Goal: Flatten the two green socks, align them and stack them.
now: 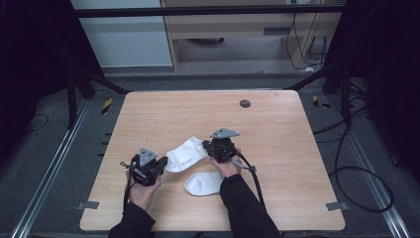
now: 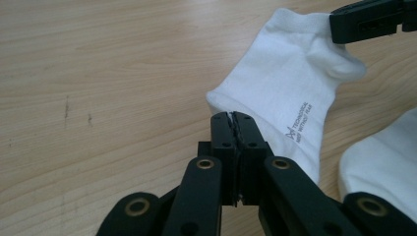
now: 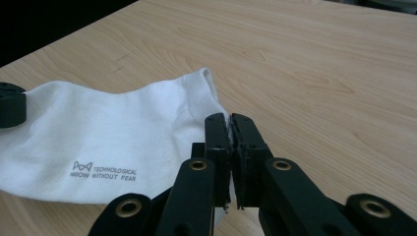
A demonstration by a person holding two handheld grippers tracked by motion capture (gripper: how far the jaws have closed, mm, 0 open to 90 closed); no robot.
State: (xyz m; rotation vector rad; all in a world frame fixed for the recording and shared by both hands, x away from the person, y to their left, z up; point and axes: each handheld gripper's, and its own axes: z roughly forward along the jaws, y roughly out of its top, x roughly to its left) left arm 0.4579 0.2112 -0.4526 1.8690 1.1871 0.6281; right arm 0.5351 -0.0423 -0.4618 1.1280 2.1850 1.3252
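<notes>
1. The left gripper point(image 2: 231, 118) has its jaws pressed together on one end of the printed white sock point(image 2: 290, 93); a thin edge of white cloth sits between the pads.
2. The right gripper point(image 3: 230, 120) is also clenched, pinching the ribbed cuff end of the same sock point(image 3: 98, 142).
3. In the high view, the left gripper point(image 1: 159, 163) and the right gripper point(image 1: 208, 147) hold the sock point(image 1: 185, 154) from its two ends, low over the wooden table point(image 1: 277, 129).
4. The sock is stretched between them, and its small grey print faces up.
5. A second white sock point(image 1: 204, 183) lies flat on the table just beside the first, nearer to the person.
6. A dark round disc point(image 1: 244, 103) is in the table top near the far edge, well apart from the socks.
</notes>
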